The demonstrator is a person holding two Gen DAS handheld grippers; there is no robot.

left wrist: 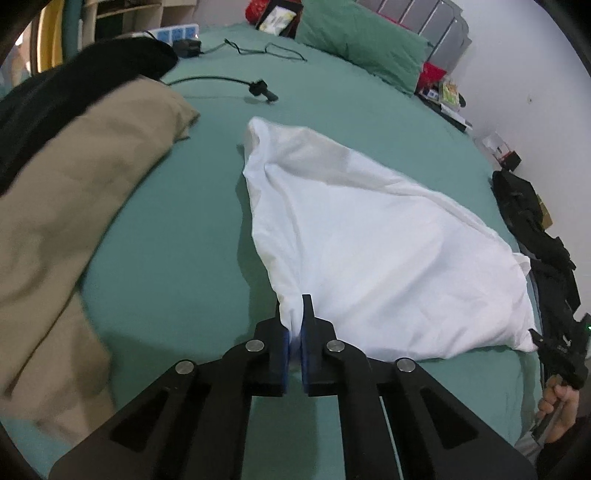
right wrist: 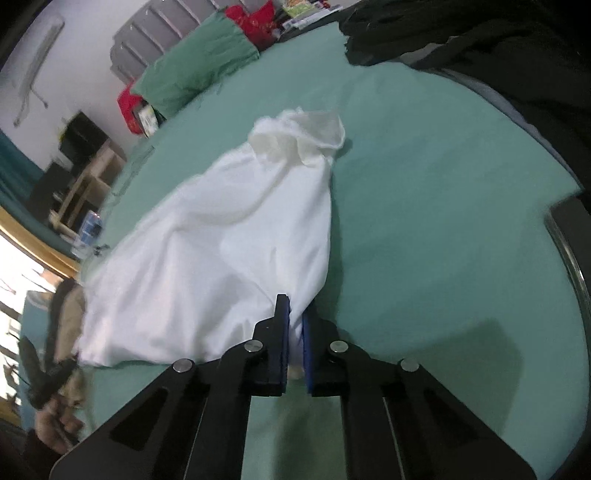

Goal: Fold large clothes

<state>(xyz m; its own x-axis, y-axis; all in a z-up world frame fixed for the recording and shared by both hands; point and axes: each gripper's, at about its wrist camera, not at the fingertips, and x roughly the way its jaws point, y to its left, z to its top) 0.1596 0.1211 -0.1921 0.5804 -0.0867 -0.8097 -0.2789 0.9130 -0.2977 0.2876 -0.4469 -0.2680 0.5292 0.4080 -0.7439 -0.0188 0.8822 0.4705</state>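
Observation:
A large white garment [left wrist: 354, 236] lies loosely spread on the green bed sheet [left wrist: 177, 236]. My left gripper [left wrist: 294, 314] is shut on its near left corner, with cloth bunched between the blue pads. In the right wrist view the same white garment [right wrist: 229, 243] stretches away to the left. My right gripper [right wrist: 295, 314] is shut on its near right corner. The right gripper also shows at the right edge of the left wrist view [left wrist: 554, 354], at the garment's far corner. The left gripper shows dimly at the lower left of the right wrist view [right wrist: 48, 384].
A tan garment [left wrist: 74, 206] and a black one [left wrist: 74, 81] lie on the bed's left side. Black cables [left wrist: 258, 88] and a green pillow [left wrist: 362, 40] lie at the far end. Dark clothes [right wrist: 461, 33] lie at the right. A metal bed rail [right wrist: 572, 258] edges it.

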